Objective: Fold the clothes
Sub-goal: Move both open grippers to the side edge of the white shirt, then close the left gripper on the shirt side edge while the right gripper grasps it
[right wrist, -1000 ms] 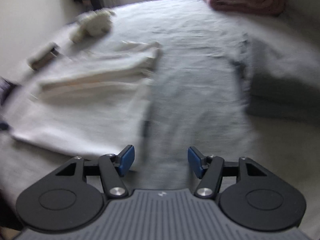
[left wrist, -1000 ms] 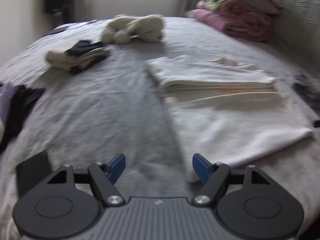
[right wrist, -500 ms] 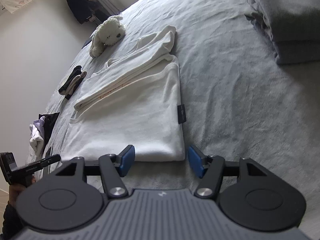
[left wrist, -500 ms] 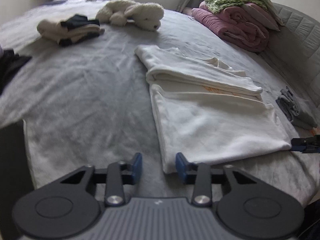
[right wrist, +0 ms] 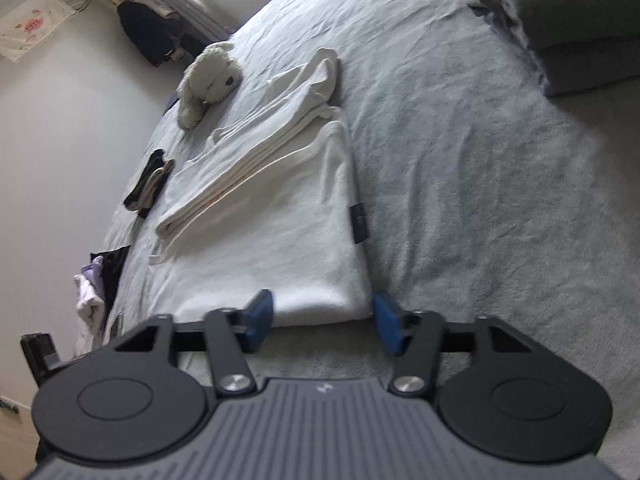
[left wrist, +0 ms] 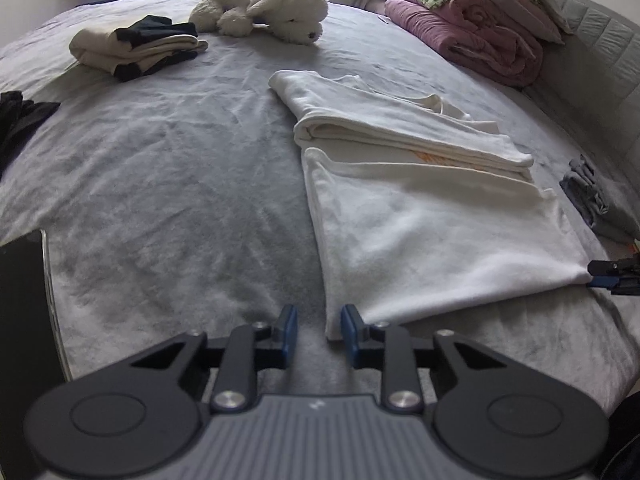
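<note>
Two grippers low at the near hem of a white garment (left wrist: 432,236) half-folded on the grey bed (left wrist: 168,184), left gripper (left wrist: 316,330) at its left corner, blue pads narrowly apart, right gripper (right wrist: 322,320) at the right corner, jaws wide around the edge, plush dog (left wrist: 276,14) beyond.
</note>
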`<state>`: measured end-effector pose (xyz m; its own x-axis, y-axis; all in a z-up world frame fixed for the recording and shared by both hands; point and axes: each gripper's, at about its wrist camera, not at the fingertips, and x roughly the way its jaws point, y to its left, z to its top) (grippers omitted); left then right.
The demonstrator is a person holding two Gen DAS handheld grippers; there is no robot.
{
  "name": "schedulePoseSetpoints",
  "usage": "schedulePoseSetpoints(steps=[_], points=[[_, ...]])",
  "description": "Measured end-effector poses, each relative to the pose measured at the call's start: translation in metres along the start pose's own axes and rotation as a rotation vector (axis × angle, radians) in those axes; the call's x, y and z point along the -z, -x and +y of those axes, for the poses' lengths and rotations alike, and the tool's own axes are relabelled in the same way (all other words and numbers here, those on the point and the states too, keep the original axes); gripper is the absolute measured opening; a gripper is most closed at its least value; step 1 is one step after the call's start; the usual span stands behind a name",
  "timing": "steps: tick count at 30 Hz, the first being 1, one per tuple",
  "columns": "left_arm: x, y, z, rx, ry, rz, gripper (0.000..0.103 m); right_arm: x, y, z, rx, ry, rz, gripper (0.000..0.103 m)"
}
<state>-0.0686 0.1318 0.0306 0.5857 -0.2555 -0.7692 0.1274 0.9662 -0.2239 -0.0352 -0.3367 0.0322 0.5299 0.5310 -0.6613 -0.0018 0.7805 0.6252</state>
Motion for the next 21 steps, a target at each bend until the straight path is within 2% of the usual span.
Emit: schedulePoseSetpoints(steps=[3, 6, 16, 21], points=[[-0.001, 0.002, 0.003, 0.007, 0.02, -0.001, 0.027, 0.0, 0.001, -0.005, 0.014, -0.018, -0.005, 0.03], [-0.002, 0.006, 0.007, 0.034, 0.067, -0.004, 0.027, 0.001, 0.003, -0.007, 0.005, -0.03, -0.005, 0.03], [0.005, 0.009, 0.024, 0.196, 0.266, 0.023, 0.027, 0.001, 0.005, -0.014, -0.032, -0.081, 0.001, 0.033], [0.007, 0.002, 0.024, 0.232, 0.305, 0.04, 0.031, 0.0, 0.004, -0.012, -0.033, -0.085, -0.001, 0.034]])
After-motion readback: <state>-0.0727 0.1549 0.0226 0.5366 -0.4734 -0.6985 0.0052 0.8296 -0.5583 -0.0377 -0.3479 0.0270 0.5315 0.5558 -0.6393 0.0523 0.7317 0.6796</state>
